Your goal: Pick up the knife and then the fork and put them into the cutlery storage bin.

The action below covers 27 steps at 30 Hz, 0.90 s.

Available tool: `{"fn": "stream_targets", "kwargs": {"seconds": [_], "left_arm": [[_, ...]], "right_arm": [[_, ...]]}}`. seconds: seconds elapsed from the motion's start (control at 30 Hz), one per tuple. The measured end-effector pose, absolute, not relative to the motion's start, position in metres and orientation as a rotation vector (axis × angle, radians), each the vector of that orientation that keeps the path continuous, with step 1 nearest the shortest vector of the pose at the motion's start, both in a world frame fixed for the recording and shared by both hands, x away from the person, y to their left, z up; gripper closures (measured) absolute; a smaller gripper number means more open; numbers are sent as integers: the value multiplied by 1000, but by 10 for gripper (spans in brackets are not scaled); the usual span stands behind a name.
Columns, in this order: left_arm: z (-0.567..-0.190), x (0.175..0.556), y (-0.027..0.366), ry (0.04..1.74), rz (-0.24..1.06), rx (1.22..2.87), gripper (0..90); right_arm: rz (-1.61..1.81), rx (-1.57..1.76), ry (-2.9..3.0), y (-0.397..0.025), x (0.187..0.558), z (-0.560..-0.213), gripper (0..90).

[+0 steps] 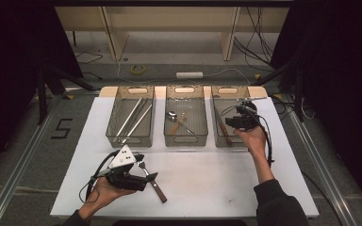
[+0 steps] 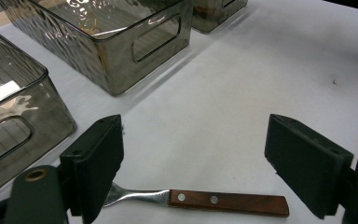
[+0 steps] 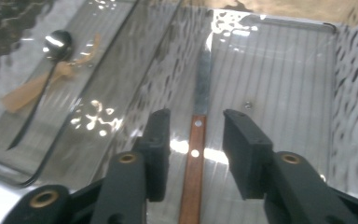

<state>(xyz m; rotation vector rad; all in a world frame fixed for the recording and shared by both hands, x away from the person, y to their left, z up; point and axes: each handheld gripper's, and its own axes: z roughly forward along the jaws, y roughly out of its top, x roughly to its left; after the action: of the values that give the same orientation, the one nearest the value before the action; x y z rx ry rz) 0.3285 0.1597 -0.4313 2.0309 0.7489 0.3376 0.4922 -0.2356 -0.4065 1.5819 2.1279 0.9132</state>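
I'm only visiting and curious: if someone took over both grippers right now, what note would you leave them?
Left gripper: open, jaws either side of the wooden-handled fork lying on the white table, not gripping.
Right gripper: open over the right bin, jaws straddling the wooden-handled knife lying inside.
Middle bin holds a spoon; left bin holds metal rods.
Done: knife binned, it seems.
Left: probably grip the fork and bin it.
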Motion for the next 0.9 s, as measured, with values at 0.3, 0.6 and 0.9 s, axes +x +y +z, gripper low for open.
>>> {"fn": "stream_targets", "kwargs": {"seconds": [0.3,0.6,0.9], "left_arm": [[-431,330,160,757,332,2037,190],[-428,332,163,753,324,2056,190],[-428,338,161,742,303,2132,191]], "right_arm": [[1041,1406,2208,-235,462,-394,443],[1127,1285,2263,-229,418,-397,393],[1184,1212,2304,-222,385,-412,375]]}}
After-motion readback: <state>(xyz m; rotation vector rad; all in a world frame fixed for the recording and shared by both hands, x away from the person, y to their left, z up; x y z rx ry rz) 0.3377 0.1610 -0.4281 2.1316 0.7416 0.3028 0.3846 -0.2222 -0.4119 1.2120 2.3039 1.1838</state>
